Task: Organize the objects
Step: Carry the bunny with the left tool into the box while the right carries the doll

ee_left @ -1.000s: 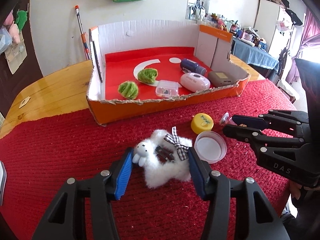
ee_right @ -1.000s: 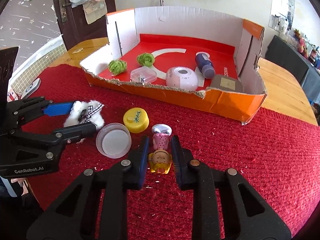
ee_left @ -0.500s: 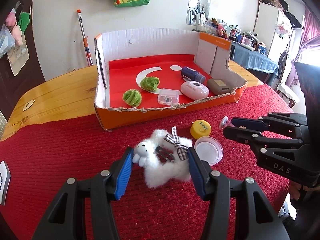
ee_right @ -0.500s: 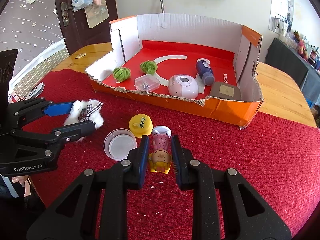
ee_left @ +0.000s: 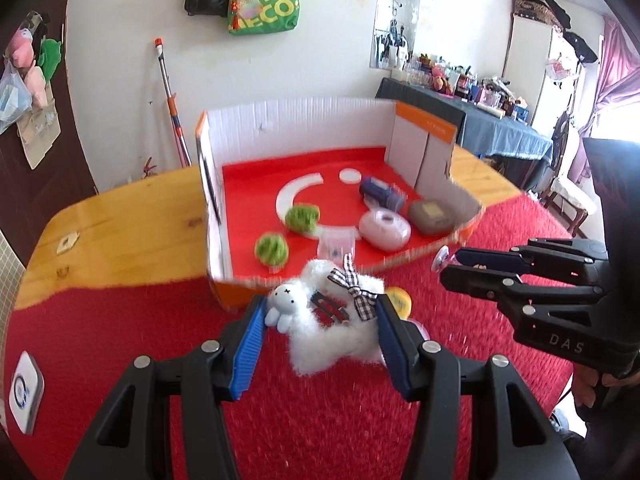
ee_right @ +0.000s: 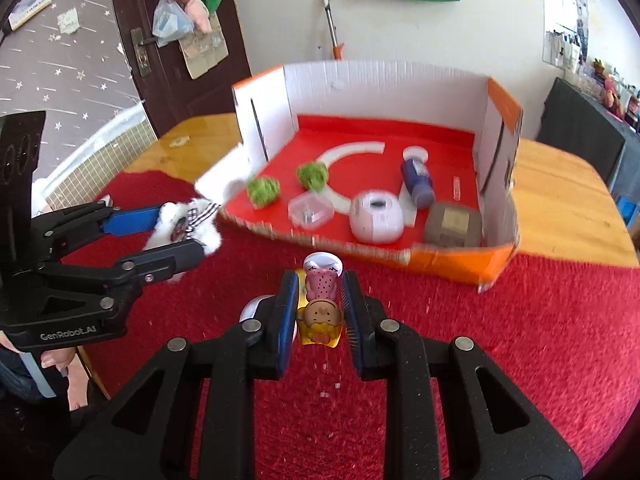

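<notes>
**Both claws clamped on toys above the red cloth**

Left gripper (ee_left: 320,316) has its blue pads pressed on one fluffy white plush rabbit with a checked bow (ee_left: 332,320), held clear of the red woven tablecloth (ee_left: 120,320); right gripper (ee_right: 320,300) is pinched tight on one small plastic doll in a pink dotted dress with yellow hair (ee_right: 320,304), head toward the camera. Behind them on the wooden table (ee_left: 120,224) stands one open cardboard box, orange outside, white walls, red floor (ee_right: 380,80); inside I count six things: two green fuzzy balls (ee_right: 263,192), one clear plastic case (ee_right: 311,210), one round white gadget (ee_right: 376,218), one dark blue bottle lying down (ee_right: 417,180), one brown squarish case (ee_right: 453,224). On the cloth, one yellow round lid (ee_left: 400,298) peeks out beside the rabbit.
</notes>
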The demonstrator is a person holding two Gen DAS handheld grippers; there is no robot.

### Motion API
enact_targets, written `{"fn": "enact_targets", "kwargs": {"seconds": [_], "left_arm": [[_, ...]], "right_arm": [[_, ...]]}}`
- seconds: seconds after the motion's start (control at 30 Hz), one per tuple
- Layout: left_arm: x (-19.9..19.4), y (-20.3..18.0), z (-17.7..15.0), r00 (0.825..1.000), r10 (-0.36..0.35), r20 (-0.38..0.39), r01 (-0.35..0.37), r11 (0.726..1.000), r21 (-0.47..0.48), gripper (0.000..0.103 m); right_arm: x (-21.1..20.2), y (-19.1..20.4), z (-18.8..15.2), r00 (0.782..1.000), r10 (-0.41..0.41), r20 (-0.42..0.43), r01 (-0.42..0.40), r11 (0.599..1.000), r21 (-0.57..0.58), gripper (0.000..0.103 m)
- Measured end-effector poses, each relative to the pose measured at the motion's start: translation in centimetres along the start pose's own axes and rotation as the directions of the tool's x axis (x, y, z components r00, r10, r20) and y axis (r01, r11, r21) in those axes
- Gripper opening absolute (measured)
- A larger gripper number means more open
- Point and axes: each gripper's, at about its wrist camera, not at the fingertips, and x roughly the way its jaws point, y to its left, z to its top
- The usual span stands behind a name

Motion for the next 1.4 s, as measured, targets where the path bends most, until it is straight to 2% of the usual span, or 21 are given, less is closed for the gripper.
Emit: {"fn": "enact_targets", "kwargs": {"seconds": [0.13,0.23,0.33,0.5,0.63,0.87,1.4], "left_arm": [[1.5,0.5,3.2,1.000,-0.023,-0.018,0.023,1.000,-0.004,0.056],[3.2,0.6,5.6,0.999,-0.011,-0.033,0.012,1.000,0.020,0.056],[5.7,1.1,8.1,0.998,0.012,-0.063,-0.010,1.000,0.030,0.056],[9.9,2.8,10.4,0.992,0.011,-0.128,-0.012,1.000,-0.008,0.056],[12.7,3.9,11.3,0.984,0.000,-0.181,-0.008,0.999,-0.045,0.056],[15.5,4.0,11.8,0.975,0.018,-0.221,-0.028,0.999,-0.039,0.056],[17.4,5.4,11.7,0.966,0.019,-0.259,-0.053,0.991,-0.122,0.056]], "right_arm": [[-0.1,-0.6,2.7,1.000,0.025,0.012,-0.025,1.000,0.009,0.021],[0.9,-1.4,5.2,0.999,0.042,0.000,-0.042,0.999,0.024,0.021],[2.7,-2.2,7.5,0.998,0.053,-0.025,-0.052,0.998,0.048,0.021],[5.9,-3.5,10.1,0.995,0.052,-0.083,-0.046,0.996,0.077,0.021],[8.3,-4.6,10.9,0.991,0.042,-0.129,-0.030,0.995,0.097,0.021],[11.2,-5.6,11.1,0.982,0.033,-0.188,-0.010,0.992,0.126,0.021],[12.4,-6.8,11.6,0.977,0.031,-0.210,0.005,0.985,0.170,0.021]]}}
